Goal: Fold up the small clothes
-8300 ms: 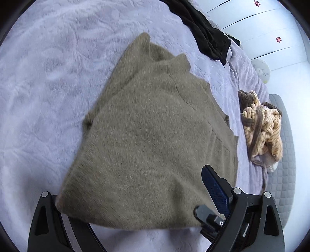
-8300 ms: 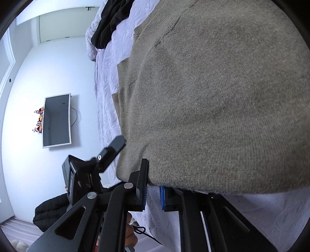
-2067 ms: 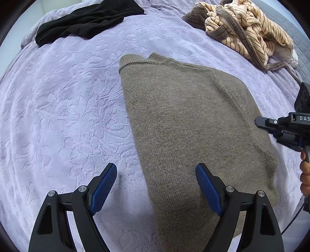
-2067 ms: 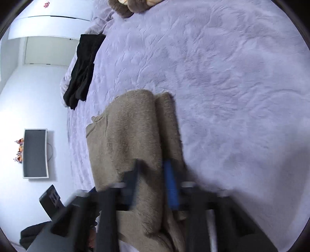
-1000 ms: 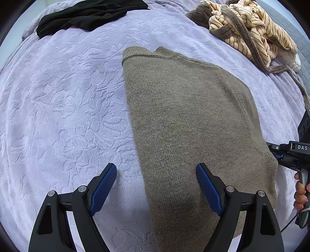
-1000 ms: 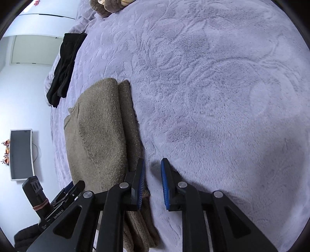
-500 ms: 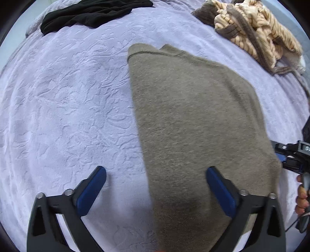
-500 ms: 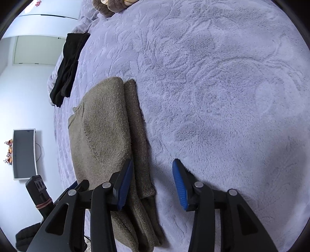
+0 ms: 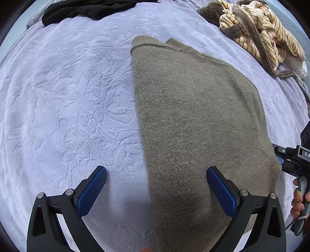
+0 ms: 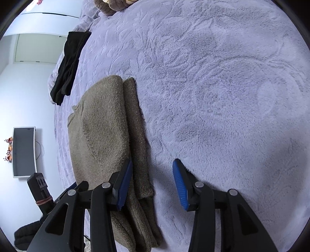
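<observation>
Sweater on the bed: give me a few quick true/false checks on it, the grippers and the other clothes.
1. The sweater lies folded on the bedspread. True.
2. The left gripper is clamped on the sweater. False: it is open, with only the sweater's edge between the pads.
3. The right gripper holds a fold. False: it is open, and neither pad presses on the sweater.
4. A black garment lies apart from the sweater. True.
5. The striped garment is folded. False: it is a crumpled heap.
</observation>
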### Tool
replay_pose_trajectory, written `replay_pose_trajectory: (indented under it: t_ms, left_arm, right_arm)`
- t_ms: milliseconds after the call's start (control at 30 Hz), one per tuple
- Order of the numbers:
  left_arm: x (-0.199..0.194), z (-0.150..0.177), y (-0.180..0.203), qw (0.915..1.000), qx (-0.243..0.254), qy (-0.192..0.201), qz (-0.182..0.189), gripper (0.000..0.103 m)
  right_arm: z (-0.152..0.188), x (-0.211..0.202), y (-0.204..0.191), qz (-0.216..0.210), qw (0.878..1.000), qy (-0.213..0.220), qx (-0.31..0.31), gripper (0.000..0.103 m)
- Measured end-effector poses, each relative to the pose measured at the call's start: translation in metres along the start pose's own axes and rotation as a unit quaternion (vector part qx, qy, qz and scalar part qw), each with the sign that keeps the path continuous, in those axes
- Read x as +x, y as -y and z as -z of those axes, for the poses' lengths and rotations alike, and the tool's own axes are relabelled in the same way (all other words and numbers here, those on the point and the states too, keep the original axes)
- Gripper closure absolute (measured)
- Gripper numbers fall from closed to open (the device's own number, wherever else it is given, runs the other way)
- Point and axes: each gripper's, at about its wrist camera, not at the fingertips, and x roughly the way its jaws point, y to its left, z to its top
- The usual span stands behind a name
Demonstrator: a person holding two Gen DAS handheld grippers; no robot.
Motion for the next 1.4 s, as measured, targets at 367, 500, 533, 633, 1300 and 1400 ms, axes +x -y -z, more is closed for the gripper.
replay_pose_trajectory:
  t_ms: [367, 500, 533, 633, 1300, 1400]
  left_arm:
    - [0.006, -0.004, -0.012, 0.9975, -0.024, -0.033, 0.058, 0.0]
    - [-0.004, -0.002, -0.015, 0.9939, -0.006, -0.031, 0.106, 0.0]
    - [-0.006, -0.001, -0.015, 0.9927, 0.003, -0.033, 0.116, 0.0]
    - [-0.004, 0.001, -0.013, 0.9886, 0.018, -0.045, 0.143, 0.0]
    - [0.015, -0.006, 0.012, 0.9855, -0.015, -0.046, 0.163, 0.032]
    - [0.005, -0.003, 0.005, 0.9838, -0.018, -0.033, 0.175, 0.049]
  right_arm:
    - [0.0, 0.003, -0.002, -0.005, 1.0, -0.01, -0.012, 0.052]
    - [-0.006, -0.001, -0.007, -0.023, 0.999, -0.016, -0.024, 0.048]
    - [-0.008, -0.003, -0.009, -0.029, 0.999, -0.014, -0.031, 0.047]
    - [-0.016, -0.007, -0.015, -0.051, 0.997, -0.014, -0.05, 0.045]
    - [-0.058, 0.063, -0.046, -0.117, 0.988, -0.089, -0.057, 0.069]
    - [-0.052, 0.052, -0.055, -0.125, 0.987, -0.08, -0.065, 0.072]
